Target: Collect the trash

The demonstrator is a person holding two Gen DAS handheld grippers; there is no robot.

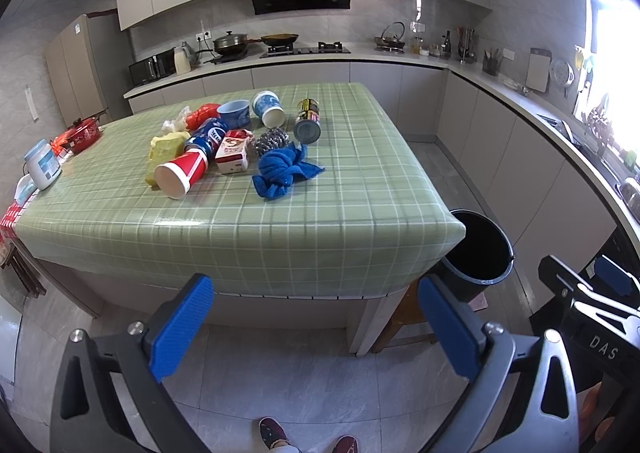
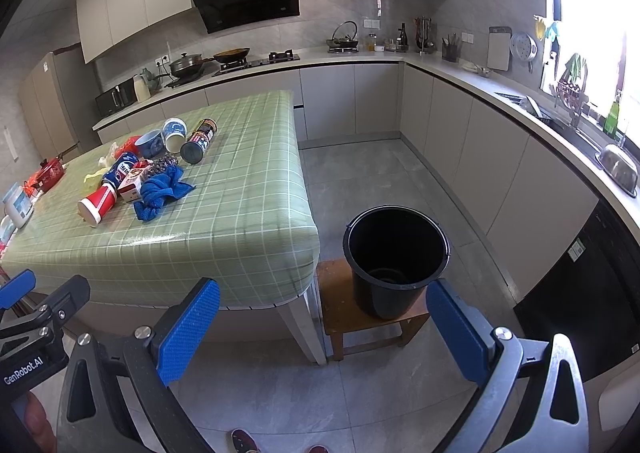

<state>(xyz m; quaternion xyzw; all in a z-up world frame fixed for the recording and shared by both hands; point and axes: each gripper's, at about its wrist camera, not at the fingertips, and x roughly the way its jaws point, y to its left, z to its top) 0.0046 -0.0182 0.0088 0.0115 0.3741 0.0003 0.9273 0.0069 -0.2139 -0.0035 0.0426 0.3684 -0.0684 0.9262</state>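
- While we hold both tongs short of the counter, the left tongs and the right tongs gape wide with nothing between their blue pads.
- The trash lies clustered on the counter, well apart from the bucket.
- The blue rag is the piece nearest the bucket; a red cup lies on its side beyond it, with a carton and a scourer between them.
- Farther from the bucket lie a tin, a white cup, a blue bowl and a blue can.
- The bucket stands on a stool just beside the counter's corner.
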